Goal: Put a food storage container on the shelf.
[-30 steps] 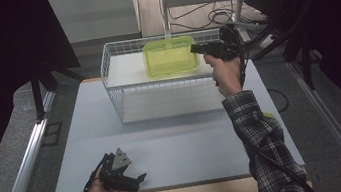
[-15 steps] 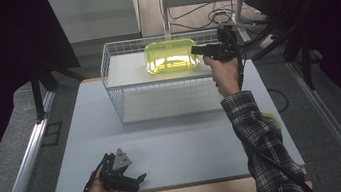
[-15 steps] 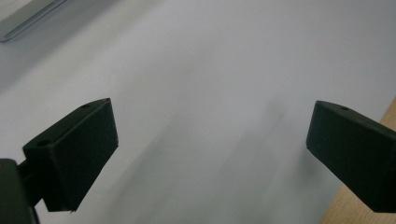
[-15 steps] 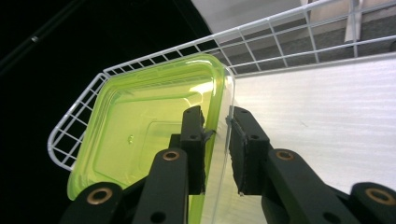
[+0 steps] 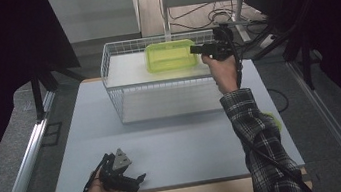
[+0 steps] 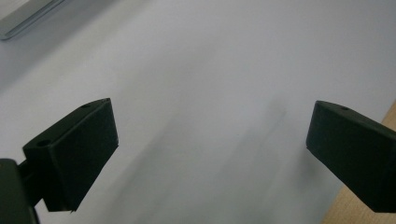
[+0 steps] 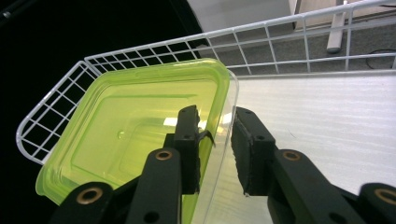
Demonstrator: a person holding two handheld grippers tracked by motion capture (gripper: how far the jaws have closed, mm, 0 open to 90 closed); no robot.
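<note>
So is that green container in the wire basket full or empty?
Empty. The right gripper view looks through the green container to its bare floor, nothing lying in it. It sits in the wire basket, its rim between the right gripper's opening jaws.

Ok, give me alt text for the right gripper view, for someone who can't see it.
The right gripper straddles the near wall of a yellow-green plastic container, its jaws just opening with a gap at the rim. The container sits inside a white wire basket on a pale board.
</note>
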